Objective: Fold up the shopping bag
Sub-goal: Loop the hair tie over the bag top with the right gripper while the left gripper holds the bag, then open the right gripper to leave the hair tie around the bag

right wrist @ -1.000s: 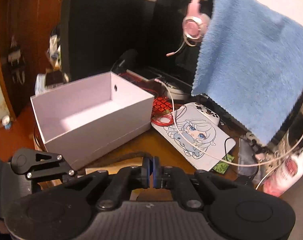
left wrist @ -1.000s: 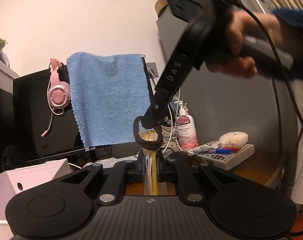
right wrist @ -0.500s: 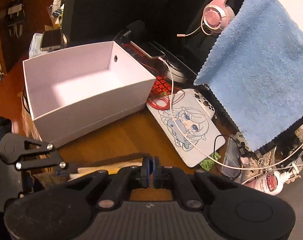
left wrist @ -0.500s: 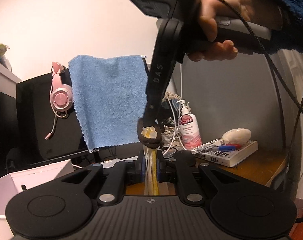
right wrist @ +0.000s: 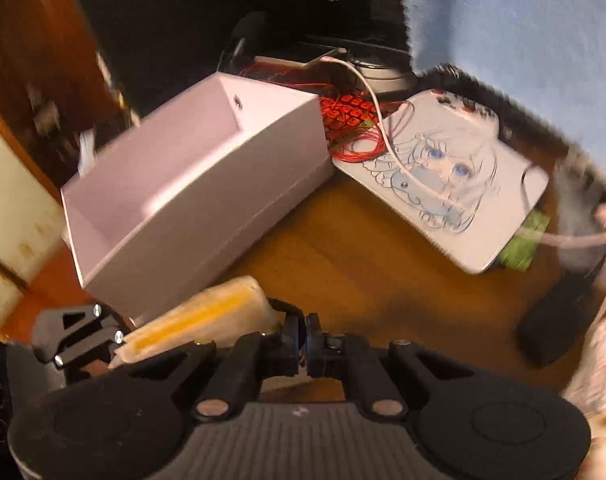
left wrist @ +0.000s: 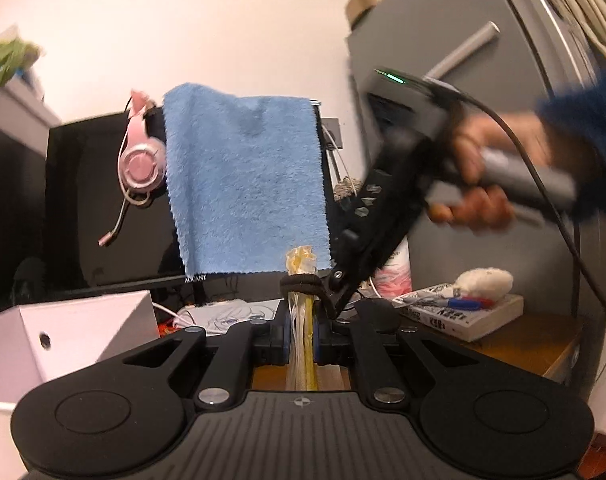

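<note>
Folded shopping bag (left wrist: 300, 320) clamped upright in left gripper (left wrist: 301, 336).
Its top stands clear above the pinching jaws, ringed by a dark band (left wrist: 301, 281). Right gripper (right wrist: 304, 334) beside it, jaws barely parting, gripping that band's edge.

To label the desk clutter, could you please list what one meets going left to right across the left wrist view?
White open box → pink cat-ear headset → blue fluffy towel → black right gripper → manga book with pens.
</note>
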Motion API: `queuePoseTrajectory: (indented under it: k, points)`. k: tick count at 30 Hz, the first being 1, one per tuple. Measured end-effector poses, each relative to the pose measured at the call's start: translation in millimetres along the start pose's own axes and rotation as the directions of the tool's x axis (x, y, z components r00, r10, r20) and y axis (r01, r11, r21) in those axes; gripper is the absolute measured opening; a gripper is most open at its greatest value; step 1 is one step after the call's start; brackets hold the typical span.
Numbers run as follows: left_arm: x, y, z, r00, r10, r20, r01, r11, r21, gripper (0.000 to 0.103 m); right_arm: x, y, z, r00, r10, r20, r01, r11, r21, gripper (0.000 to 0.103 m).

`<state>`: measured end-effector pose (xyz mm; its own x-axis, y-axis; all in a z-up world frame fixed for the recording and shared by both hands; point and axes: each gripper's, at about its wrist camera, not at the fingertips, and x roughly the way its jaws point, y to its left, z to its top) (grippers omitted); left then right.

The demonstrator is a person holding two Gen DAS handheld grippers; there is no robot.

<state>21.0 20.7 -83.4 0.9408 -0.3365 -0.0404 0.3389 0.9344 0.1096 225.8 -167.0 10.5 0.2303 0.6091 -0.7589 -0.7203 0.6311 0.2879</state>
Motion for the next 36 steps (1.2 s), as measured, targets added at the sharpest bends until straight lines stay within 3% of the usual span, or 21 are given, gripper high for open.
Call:
queuePoseTrajectory:
  k: [4,5,8,11,13,15,17,18,20,22,23,25,27,31,33,36]
  points:
    - [4,22,7,0.999,-0.049,-0.022,0.045,0.986,-0.160,0.010,-10,-32,-30,0.977,0.119,0.177,-0.146,0.978,0.146,0.026]
    - [5,29,9,0.998,-0.063,-0.022,0.057,0.977,-0.205,0.009,-14,-40,-42,0.961,0.151,0.233,-0.196,0.963,0.182,0.035]
    - [5,53,20,0.990,-0.142,0.002,0.134,0.929,-0.344,0.010,-26,-48,-73,0.908,0.202,0.367,-0.287,0.938,0.194,0.036]
    - [5,70,30,0.967,-0.252,0.039,0.242,0.861,-0.447,0.010,-35,-49,-103,0.842,0.212,0.495,-0.320,0.937,0.142,0.039]
    - [5,82,37,0.942,-0.327,0.068,0.315,0.802,-0.507,0.010,-39,-48,-120,0.791,0.237,0.564,-0.340,0.937,0.084,0.042]
    - [3,85,42,0.915,-0.392,0.090,0.378,0.761,-0.527,0.010,-40,-50,-132,0.748,0.292,0.596,-0.385,0.922,0.031,0.047]
    - [2,89,48,0.884,-0.454,0.113,0.438,0.716,-0.543,0.011,-38,-57,-143,0.696,0.378,0.610,-0.467,0.884,-0.016,0.051]
    - [3,90,50,0.876,-0.469,0.115,0.447,0.700,-0.557,0.011,-35,-62,-148,0.666,0.428,0.611,-0.510,0.859,-0.045,0.051]
    - [6,91,52,0.849,-0.515,0.120,0.480,0.656,-0.582,0.011,-27,-71,-159,0.586,0.526,0.616,-0.612,0.786,-0.089,0.052]
    - [10,93,52,0.825,-0.551,0.123,0.499,0.610,-0.615,0.012,-20,-73,-167,0.521,0.587,0.619,-0.676,0.727,-0.120,0.048]
    - [12,94,51,0.822,-0.556,0.125,0.500,0.598,-0.627,0.013,-16,-71,-170,0.498,0.608,0.618,-0.693,0.708,-0.137,0.036]
    - [15,96,50,0.818,-0.559,0.135,0.500,0.575,-0.647,0.014,-10,-69,-175,0.456,0.640,0.619,-0.721,0.673,-0.165,0.022]
    - [17,99,48,0.818,-0.558,0.142,0.493,0.552,-0.672,0.017,-4,-66,-179,0.421,0.645,0.637,-0.738,0.653,-0.173,0.019]
    - [16,101,44,0.829,-0.546,0.120,0.458,0.540,-0.706,0.033,10,-67,-189,0.298,0.634,0.714,-0.806,0.568,-0.168,0.012]
    - [15,97,40,0.831,-0.544,0.116,0.452,0.538,-0.712,0.036,17,-67,-193,0.246,0.621,0.744,-0.825,0.537,-0.176,0.012]
    - [14,90,31,0.824,-0.558,0.099,0.444,0.527,-0.725,0.035,26,-66,-194,0.204,0.620,0.758,-0.849,0.497,-0.178,0.012]
